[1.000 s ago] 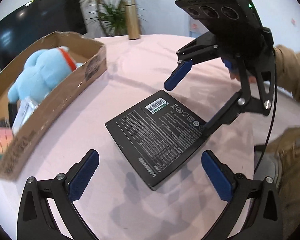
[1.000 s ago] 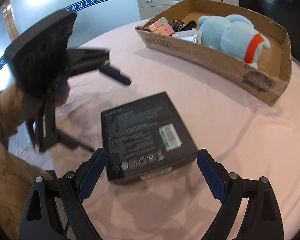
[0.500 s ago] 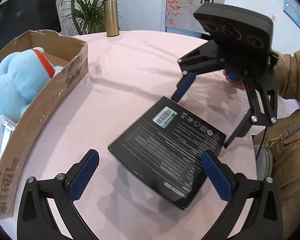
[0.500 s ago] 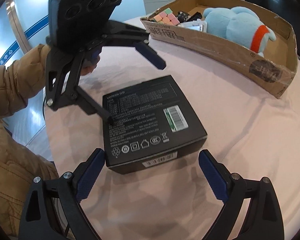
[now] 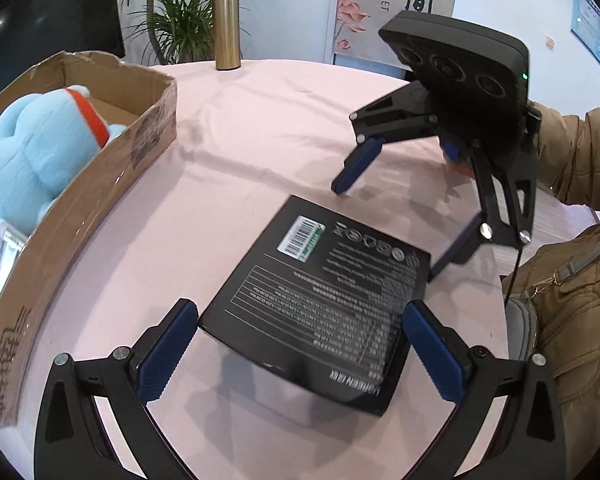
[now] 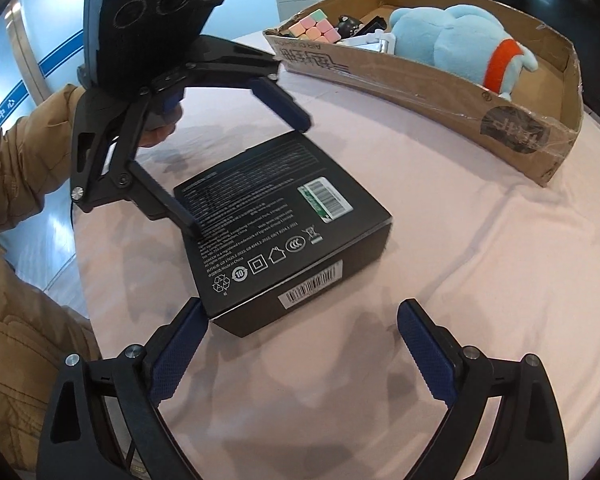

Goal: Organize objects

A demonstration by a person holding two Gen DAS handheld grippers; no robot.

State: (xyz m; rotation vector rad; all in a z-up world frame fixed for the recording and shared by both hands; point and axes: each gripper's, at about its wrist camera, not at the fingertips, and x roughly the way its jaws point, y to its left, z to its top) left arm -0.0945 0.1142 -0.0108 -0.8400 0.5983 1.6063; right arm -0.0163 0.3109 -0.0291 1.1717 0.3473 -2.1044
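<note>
A flat black box (image 5: 320,304) with white print and a barcode label lies on the pink tablecloth; it also shows in the right wrist view (image 6: 284,232). My left gripper (image 5: 300,340) is open, its blue pads (image 5: 166,356) straddling the box's near end, which looks slightly raised. My right gripper (image 6: 304,356) is open just short of the box's near corner. In the left wrist view the right gripper (image 5: 392,220) is open at the box's far side. In the right wrist view the left gripper (image 6: 244,172) is open over the box's far end.
A long cardboard box (image 5: 100,200) stands on the left and at the far right in the right wrist view (image 6: 420,92). It holds a blue plush toy (image 6: 460,40), a pastel cube (image 6: 314,28) and small items. A gold flask (image 5: 227,26) stands at the table's far edge.
My left gripper has moved forward so its pads now flank the black box's near end. The right gripper has come closer to the box's other end. The box has turned slightly.
</note>
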